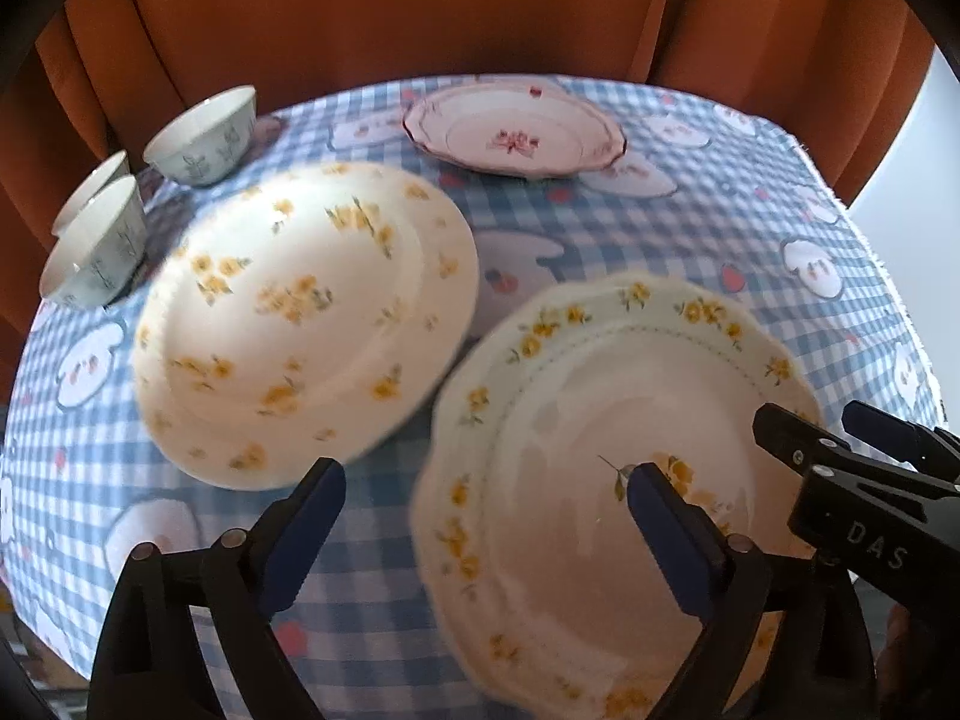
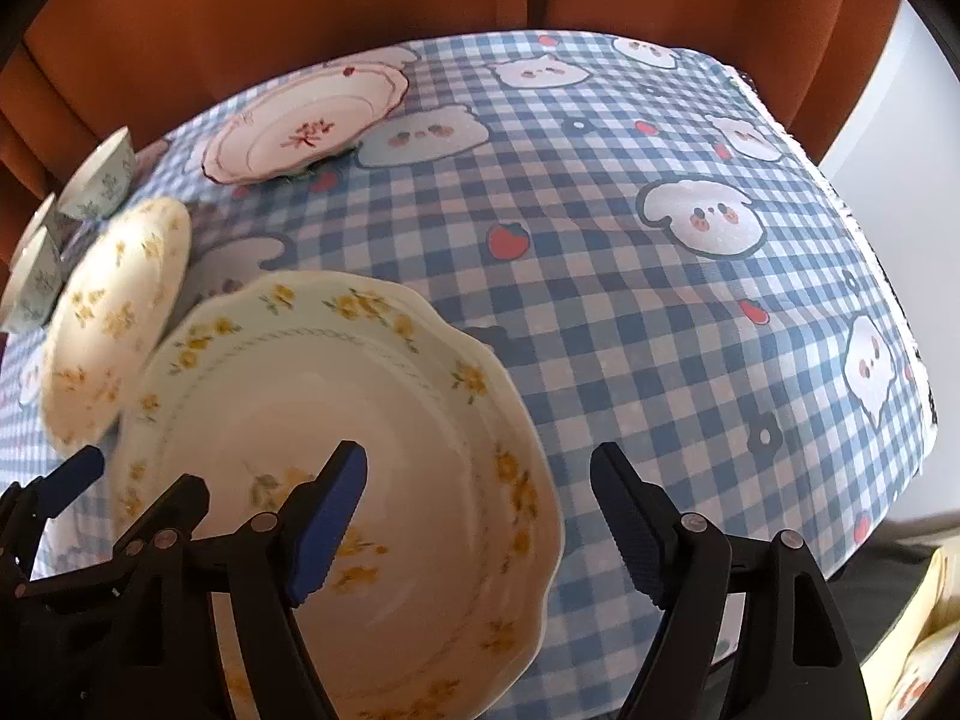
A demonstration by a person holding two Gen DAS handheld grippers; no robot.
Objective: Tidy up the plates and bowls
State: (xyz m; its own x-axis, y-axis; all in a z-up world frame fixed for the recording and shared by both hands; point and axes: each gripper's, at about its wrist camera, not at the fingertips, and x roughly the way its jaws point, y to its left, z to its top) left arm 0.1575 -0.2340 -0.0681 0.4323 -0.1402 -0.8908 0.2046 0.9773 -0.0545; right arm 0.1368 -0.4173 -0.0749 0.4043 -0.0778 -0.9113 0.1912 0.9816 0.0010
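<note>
Glazed china, the scalloped plate near the counter's front edge is slippery and fragile; both tongs gape empty, so grip its rim.

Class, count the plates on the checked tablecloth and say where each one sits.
3: scalloped yellow-flowered plate nearest, under the grippers; round yellow-flowered plate to its left; pink-flowered plate at the far edge. The round one may be a stack.

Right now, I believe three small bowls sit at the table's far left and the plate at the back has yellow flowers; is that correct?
Not quite. The three small bowls do sit at the far left, but the back plate has a pink-red flower and rim, as the left wrist view shows. The yellow flowers are on the two nearer plates: the round plate and the scalloped plate.
</note>
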